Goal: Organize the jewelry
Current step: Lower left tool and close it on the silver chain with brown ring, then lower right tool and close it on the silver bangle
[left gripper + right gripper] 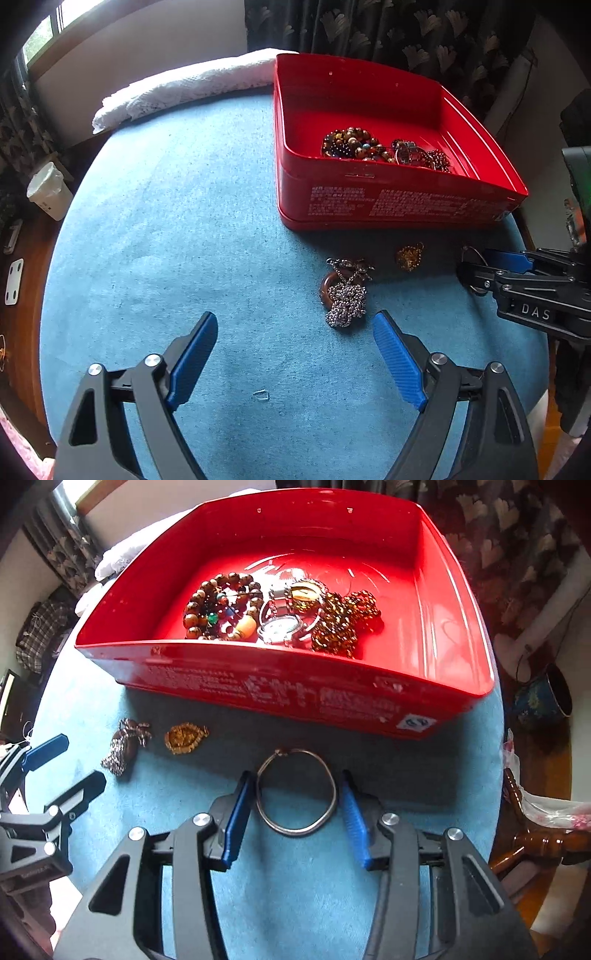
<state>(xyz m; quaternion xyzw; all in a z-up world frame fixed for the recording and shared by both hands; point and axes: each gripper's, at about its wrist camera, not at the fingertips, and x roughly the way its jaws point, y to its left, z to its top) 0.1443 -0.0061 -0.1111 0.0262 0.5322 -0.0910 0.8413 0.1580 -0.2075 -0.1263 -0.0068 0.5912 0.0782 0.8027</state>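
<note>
A red tin box (388, 203) (295, 698) on the blue cloth holds beaded bracelets (218, 605), a watch (280, 627) and an amber chain (343, 624). My right gripper (297, 794) has its fingers on both sides of a thin silver bangle (332, 801) lying on the cloth in front of the box; the pads touch its sides. In the left wrist view the right gripper (476, 273) is at the right edge. My left gripper (295, 332) is open and empty, just short of a silver chain with a brown ring (343, 295). A gold pendant (409, 256) (184, 738) lies beside it.
A folded white lace cloth (184, 88) lies at the table's far left edge. A small staple-like bit (262, 395) lies on the blue cloth (166, 240). Beyond the round table are a white bin (48, 192), dark curtains and a wooden chair (535, 842).
</note>
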